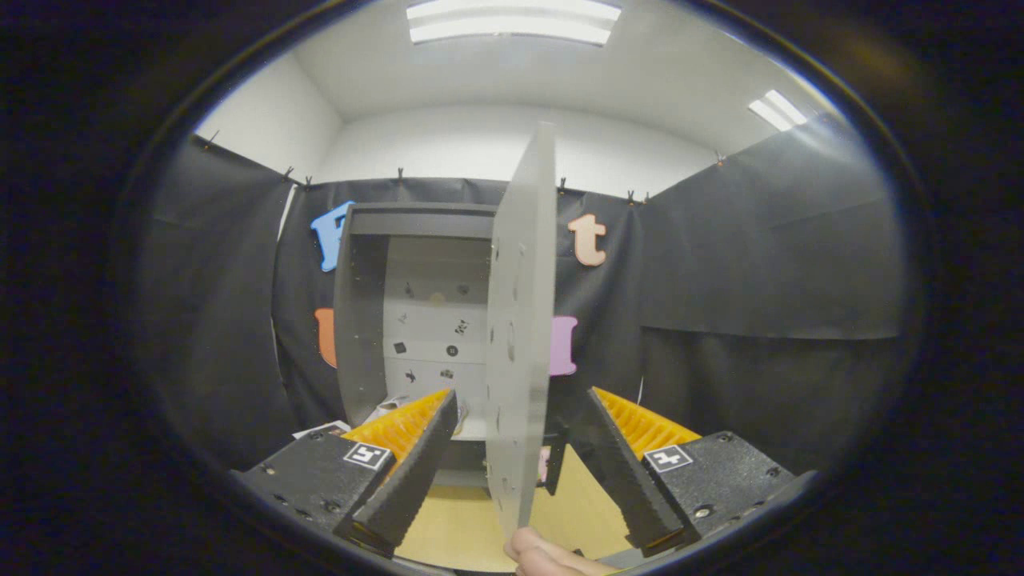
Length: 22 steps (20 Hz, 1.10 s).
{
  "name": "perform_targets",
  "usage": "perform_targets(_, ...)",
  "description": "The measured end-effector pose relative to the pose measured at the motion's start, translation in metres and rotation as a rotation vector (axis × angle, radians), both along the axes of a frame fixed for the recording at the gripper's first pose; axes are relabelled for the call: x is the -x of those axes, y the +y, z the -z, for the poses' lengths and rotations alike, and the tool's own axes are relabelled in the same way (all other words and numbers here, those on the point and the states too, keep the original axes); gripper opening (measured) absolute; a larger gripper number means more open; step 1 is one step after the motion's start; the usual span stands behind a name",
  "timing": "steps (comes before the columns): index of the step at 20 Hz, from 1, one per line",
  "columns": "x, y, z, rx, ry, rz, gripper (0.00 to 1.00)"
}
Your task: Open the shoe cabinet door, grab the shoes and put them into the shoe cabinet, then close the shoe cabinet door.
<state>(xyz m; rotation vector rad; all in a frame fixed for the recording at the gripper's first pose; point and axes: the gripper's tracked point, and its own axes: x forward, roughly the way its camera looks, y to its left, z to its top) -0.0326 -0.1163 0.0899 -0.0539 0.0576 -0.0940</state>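
While the grey shoe cabinet stands at centre frame, its door swung out edge-on, the gripper sits spread wide, fingers either side of that panel and pressing on nothing. A person's fingertip shows at the bottom, touching the door's lower corner. Something pale, perhaps a shoe, lies inside at the cabinet's lower left, just beyond the left finger; hard to tell. Best now to keep the door clear of the jaws.
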Motion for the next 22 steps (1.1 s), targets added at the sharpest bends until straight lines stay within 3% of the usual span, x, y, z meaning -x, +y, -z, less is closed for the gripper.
perform_targets(5, 0.001, -0.060, 0.007, -0.049, -0.020, 0.019, 1.00)
perform_targets(11, -0.015, -0.118, 0.028, -0.006, -0.015, 0.045, 1.00)
perform_targets(16, -0.059, -0.140, 0.069, 0.034, 0.082, -0.053, 1.00)
perform_targets(18, -0.082, -0.157, 0.078, 0.046, 0.098, -0.048, 1.00)
perform_targets(22, -0.108, -0.140, 0.103, -0.030, 0.125, -0.145, 1.00)
